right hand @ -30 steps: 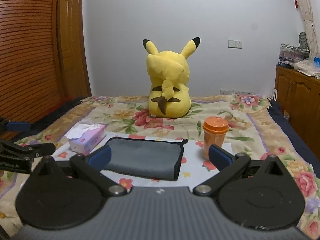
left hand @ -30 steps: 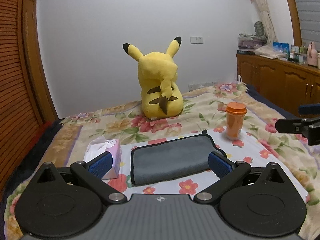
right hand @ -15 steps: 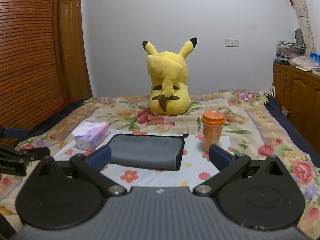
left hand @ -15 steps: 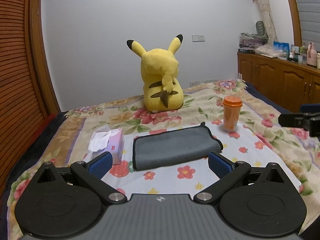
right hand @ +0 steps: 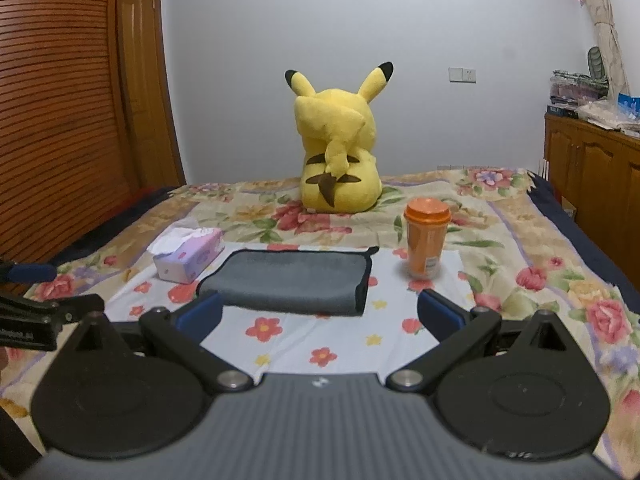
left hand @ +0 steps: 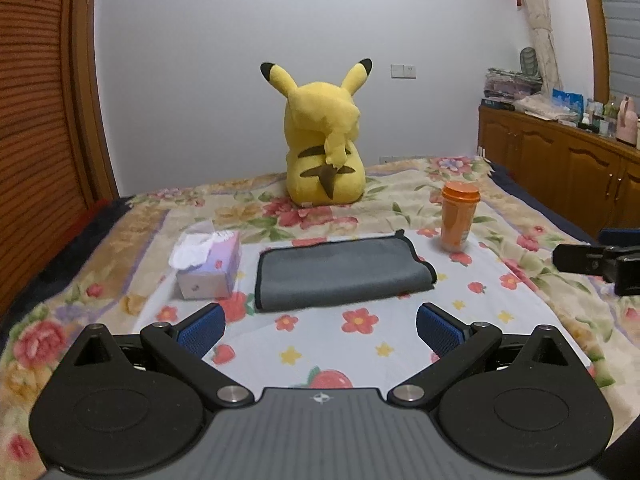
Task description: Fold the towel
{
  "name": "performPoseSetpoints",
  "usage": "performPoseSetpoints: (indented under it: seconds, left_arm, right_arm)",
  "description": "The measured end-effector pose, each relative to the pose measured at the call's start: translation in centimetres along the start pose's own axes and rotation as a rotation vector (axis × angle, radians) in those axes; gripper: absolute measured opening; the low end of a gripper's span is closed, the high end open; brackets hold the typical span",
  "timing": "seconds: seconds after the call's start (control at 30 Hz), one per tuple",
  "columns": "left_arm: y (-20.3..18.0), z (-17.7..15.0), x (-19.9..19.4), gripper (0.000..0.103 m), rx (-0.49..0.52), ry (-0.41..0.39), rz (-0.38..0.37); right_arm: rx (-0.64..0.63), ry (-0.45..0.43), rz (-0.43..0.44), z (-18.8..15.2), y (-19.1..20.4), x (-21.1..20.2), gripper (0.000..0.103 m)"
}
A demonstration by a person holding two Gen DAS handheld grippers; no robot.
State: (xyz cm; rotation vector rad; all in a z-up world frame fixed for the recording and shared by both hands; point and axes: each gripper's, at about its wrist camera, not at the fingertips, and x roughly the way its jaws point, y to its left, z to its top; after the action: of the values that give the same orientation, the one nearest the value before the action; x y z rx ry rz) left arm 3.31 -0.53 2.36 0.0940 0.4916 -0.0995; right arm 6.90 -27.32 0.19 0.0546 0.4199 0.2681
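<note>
I have both grippers held above the near end of the bed, and neither touches anything. The left gripper has its blue pads spread wide with only bedspread showing between them; the right gripper is spread the same way, nothing between its pads either.

The towel — grey with a dark edge binding — lies folded into a flat rectangle on the pale flowered sheet, ahead of both grippers and apart from them. In the right wrist view the towel shows its thick folded edge on the right side.

To the towel's left, just beside it, sits a tissue box in pink and lilac with a white tissue sticking out. To its right stands an orange cup with an orange lid, upright; it carries a small pale label near its base, but the print is too small for me to read. Behind them a yellow plush toy sits with its back to me.

At the left edge of the right wrist view I see the other gripper's body with white lettering — too blurred to make out.
</note>
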Motion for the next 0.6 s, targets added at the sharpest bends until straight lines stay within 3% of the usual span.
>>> performPoseSetpoints:
  seconds: [0.6]
  left_arm:
    - [-0.3, -3.6, 1.1, 0.103, -0.034, 0.061, -0.002]
  right_arm:
    - [-0.040, 0.083, 0.000, -3.8, 1.8, 1.2, 0.103]
